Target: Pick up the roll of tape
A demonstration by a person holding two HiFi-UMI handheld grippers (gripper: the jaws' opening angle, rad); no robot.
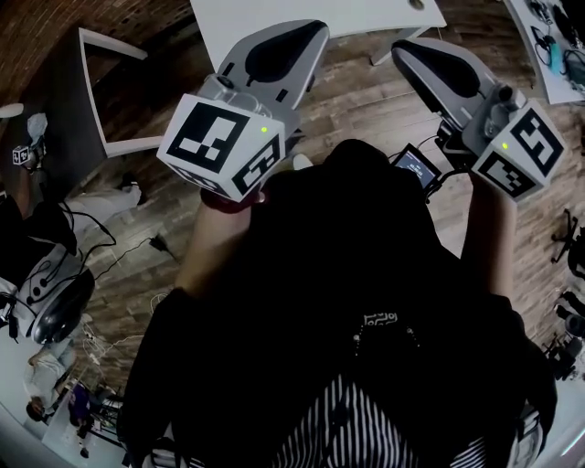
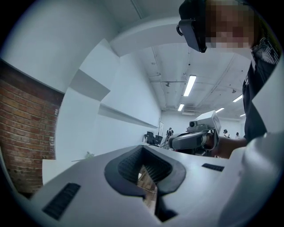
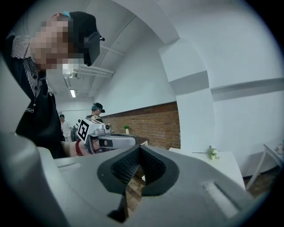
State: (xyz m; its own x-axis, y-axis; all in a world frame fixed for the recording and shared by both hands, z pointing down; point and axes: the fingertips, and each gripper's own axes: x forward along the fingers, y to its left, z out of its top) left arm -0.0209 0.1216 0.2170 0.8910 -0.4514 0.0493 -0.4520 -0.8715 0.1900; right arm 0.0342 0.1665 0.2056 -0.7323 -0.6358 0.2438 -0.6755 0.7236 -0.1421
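Worn wood-plank floor (image 1: 361, 87), rough red brick wall (image 3: 151, 122), smooth matt white table (image 1: 366, 16)

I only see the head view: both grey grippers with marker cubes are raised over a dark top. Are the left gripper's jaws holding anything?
Observer: No. In the left gripper view the grey left gripper has its jaws together, and only brown wooden floor shows through the gap.
Operator: And the right?
Observer: The grey right gripper is shut too, and empty.
Operator: Any roll of tape ahead?
Observer: None in any view. The right gripper view shows a white rectangular table with a small sprig of white flowers on it.
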